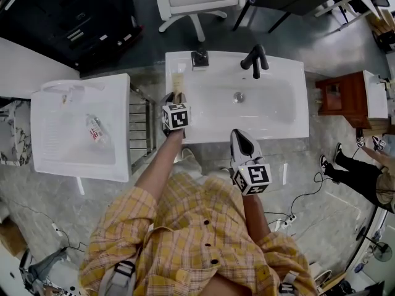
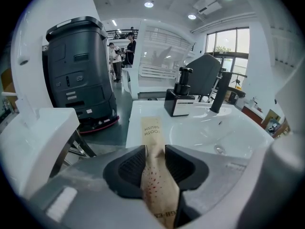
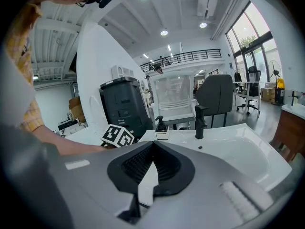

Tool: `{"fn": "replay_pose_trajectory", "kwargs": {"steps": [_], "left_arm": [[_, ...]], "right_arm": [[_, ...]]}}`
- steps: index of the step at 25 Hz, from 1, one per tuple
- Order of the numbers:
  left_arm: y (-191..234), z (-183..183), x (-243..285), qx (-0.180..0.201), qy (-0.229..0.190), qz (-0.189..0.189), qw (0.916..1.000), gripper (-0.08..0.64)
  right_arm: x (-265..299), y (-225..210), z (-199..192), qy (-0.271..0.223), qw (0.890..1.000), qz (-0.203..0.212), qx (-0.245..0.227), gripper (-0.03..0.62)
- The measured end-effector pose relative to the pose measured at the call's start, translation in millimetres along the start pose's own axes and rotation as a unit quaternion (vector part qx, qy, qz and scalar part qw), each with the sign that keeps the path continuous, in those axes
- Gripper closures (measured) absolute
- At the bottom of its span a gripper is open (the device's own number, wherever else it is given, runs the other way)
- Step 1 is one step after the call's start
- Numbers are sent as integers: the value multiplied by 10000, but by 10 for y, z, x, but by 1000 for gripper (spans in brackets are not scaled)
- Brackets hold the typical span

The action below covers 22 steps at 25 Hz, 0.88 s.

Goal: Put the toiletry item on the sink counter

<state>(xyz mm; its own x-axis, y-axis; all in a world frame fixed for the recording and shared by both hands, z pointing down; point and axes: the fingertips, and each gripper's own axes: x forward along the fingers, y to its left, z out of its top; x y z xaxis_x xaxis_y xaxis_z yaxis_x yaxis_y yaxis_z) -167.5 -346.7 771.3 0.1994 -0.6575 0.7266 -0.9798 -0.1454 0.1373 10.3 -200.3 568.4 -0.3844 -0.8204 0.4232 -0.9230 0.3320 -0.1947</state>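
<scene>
Kraft-paper toothbrush sleeve (image 2: 152, 133) lies flat on the sink counter (image 2: 136, 116), just left of the soap dispenser (image 2: 179, 100). Its long axis runs from us toward the counter's back edge and its far end stops short of the dispenser. It is tan, printed "TOOTH BRUSH", red-speckled and creased at the near end. Left gripper (image 2: 155, 151): jaws partly apart, sleeve between them. Right gripper (image 3: 151, 149): jaws together, empty, nearer us than the dispenser.

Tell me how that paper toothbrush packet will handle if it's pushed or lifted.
The toothbrush packet looks like thin paper, creased between the left gripper's jaws, so probably light and floppy. Its far end lies flat on the glossy sink counter, so it would likely slide, not roll.
</scene>
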Motion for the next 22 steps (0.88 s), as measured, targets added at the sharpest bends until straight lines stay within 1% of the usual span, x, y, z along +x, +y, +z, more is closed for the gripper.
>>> {"fn": "replay_pose_trajectory", "kwargs": {"steps": [5,7,8,11,14,22], "left_arm": [[-1,-3,11,-32,-21,-16,10000,429],[-24,-2,20,-22,-21,-60,10000,380],[-32,-1,25,-22,-27,-69,10000,374],[-14,14,0,-112,-59,-49,9999,373],[-2,77,-59,-97,-119,-26,9999,373],[-13,264,-267,-86,-468,3,9989,373]], "right_arm": [[-33,-6,-7,-35,10000,-5,1,593],[-52,-16,3,-53,10000,-7,4,594],[-63,-22,7,-61,10000,-11,2,592],[-104,-17,17,-86,10000,-2,-15,594],[-140,-19,37,-116,9999,25,-32,594],[-211,-2,137,-284,9994,174,-77,593]]}}
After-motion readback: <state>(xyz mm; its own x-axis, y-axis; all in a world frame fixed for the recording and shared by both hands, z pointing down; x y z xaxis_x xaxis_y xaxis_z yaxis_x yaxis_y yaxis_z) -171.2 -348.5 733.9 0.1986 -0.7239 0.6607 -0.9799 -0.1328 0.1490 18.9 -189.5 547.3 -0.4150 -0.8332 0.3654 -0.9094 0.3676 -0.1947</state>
